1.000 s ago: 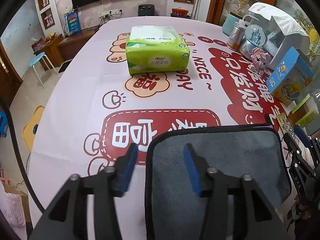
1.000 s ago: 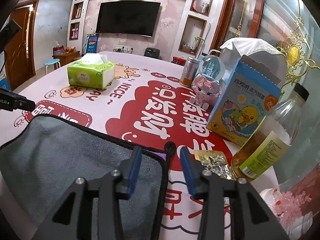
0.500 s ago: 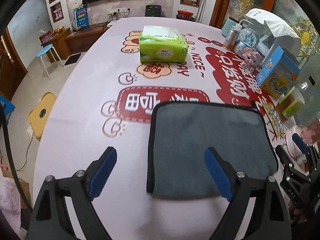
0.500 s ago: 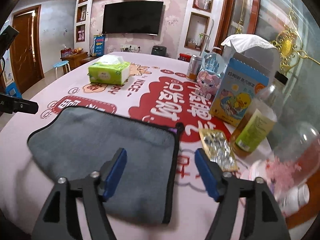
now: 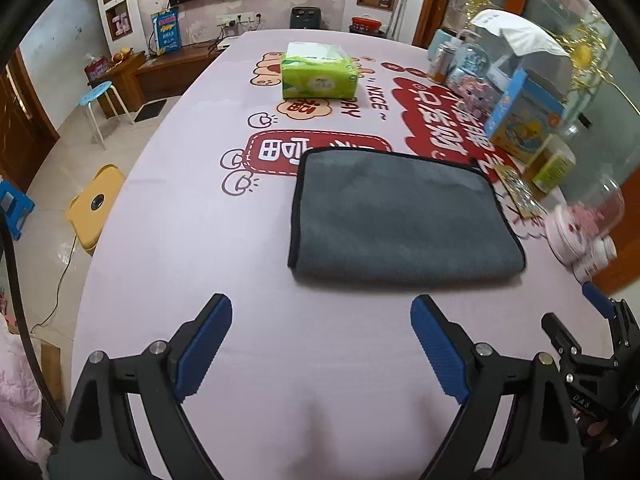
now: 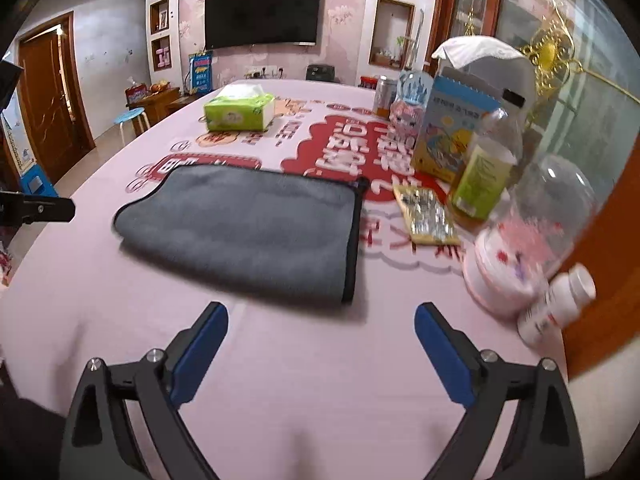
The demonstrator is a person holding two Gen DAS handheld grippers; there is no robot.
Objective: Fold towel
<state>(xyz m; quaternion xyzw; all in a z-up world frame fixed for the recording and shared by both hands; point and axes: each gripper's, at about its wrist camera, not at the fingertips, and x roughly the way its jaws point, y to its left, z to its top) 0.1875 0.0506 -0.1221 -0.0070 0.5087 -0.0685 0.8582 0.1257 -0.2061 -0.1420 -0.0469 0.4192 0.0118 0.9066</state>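
Observation:
A grey towel [image 5: 400,216] with black trim lies folded flat on the pink tablecloth; it also shows in the right wrist view [image 6: 248,228]. My left gripper [image 5: 320,320] is wide open and empty, just short of the towel's near folded edge. My right gripper [image 6: 320,328] is wide open and empty, in front of the towel's near right corner. The right gripper's body shows at the lower right of the left wrist view [image 5: 588,356]. Neither gripper touches the towel.
A green tissue pack [image 5: 318,76] sits at the far middle. Along the right edge stand a blue duck box [image 6: 452,136], a juice bottle [image 6: 484,176], a blister pack [image 6: 428,216], a clear jar with a pink lid [image 6: 520,248] and a small white bottle [image 6: 556,308].
Both grippers let go of the towel's far corners, opened wide and drew back toward me past the near edge. The towel stays folded on the table.

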